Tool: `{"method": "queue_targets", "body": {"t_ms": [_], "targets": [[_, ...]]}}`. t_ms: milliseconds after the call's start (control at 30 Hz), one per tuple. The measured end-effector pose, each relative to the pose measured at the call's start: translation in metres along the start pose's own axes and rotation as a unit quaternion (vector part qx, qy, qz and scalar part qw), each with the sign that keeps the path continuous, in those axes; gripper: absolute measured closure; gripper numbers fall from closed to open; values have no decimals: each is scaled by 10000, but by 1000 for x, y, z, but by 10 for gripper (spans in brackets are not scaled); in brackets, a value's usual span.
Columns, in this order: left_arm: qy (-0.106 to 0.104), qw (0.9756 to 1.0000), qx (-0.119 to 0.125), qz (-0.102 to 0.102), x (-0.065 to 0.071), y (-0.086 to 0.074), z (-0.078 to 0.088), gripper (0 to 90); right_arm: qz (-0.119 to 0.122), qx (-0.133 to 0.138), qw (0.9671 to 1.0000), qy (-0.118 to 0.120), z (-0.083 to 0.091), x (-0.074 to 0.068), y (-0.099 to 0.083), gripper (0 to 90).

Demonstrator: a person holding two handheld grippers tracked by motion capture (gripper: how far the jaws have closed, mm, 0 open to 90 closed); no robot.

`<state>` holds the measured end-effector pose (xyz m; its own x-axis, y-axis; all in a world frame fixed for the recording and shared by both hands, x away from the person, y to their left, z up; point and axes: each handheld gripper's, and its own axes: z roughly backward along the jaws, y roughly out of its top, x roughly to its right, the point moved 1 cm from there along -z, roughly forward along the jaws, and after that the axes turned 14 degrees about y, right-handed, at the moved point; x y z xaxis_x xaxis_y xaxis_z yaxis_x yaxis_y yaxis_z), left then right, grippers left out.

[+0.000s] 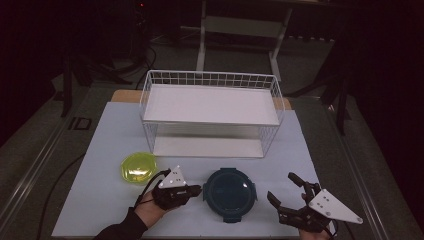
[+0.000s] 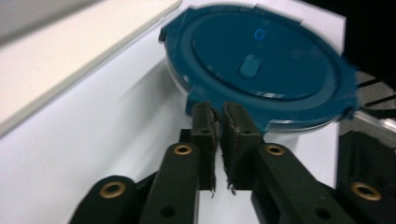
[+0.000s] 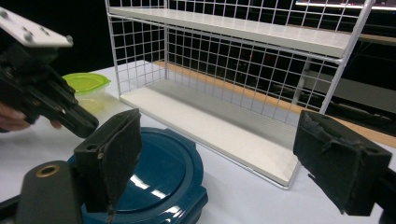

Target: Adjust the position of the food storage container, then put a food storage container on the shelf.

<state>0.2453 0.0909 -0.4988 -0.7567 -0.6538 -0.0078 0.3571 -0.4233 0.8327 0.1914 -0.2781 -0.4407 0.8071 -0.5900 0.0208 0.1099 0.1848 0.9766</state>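
Right now we have the round dark-blue container [image 1: 230,192] lying flat on the white table [image 1: 100,150], close to the near edge and about midway along it. Its lid is on: a raised ring around a flat centre, with a small oval bump in the middle and square tabs jutting from the rim, and under the lid a thin line of clear wall shows in the left gripper view [image 2: 261,70]. Our left gripper [image 1: 196,189] points at the container's left side with its tips just at the rim; its jaws are almost together with a narrow slit between the pads and nothing pinched in it. Whether the tips touch the lid tab we cannot tell. Our right gripper [image 1: 285,192] sits to the container's right, near the table's near right corner, jaws spread wide and empty. A yellow-green lidded tub [image 1: 138,167] stands just left of our left hand. Behind everything, toward the far edge, is the white wire rack [image 1: 210,112] with two shelves
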Motion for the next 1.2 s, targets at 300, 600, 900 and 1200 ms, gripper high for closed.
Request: {"method": "queue_targets", "body": {"t_ms": [300, 600, 900, 1200], "targets": [[-109, 9990, 379, 223, 7, 12, 24, 413, -13, -69, 9999, -118, -1, -1, -1, 137], [-198, 9975, 476, 492, 8, 19, 32, 5, -40, -91, 9999, -98, -5, -1, -2, 123], [-182, 9936, 908, 648, 10, 42, 48, 5, -97, -27, 9997, -200, -8, -5, 12, 136], [-59, 9941, 696, 830, 9, 59, 36, 14, -468, -524, 9975, -22, -16, 5, 24, 137]]}}
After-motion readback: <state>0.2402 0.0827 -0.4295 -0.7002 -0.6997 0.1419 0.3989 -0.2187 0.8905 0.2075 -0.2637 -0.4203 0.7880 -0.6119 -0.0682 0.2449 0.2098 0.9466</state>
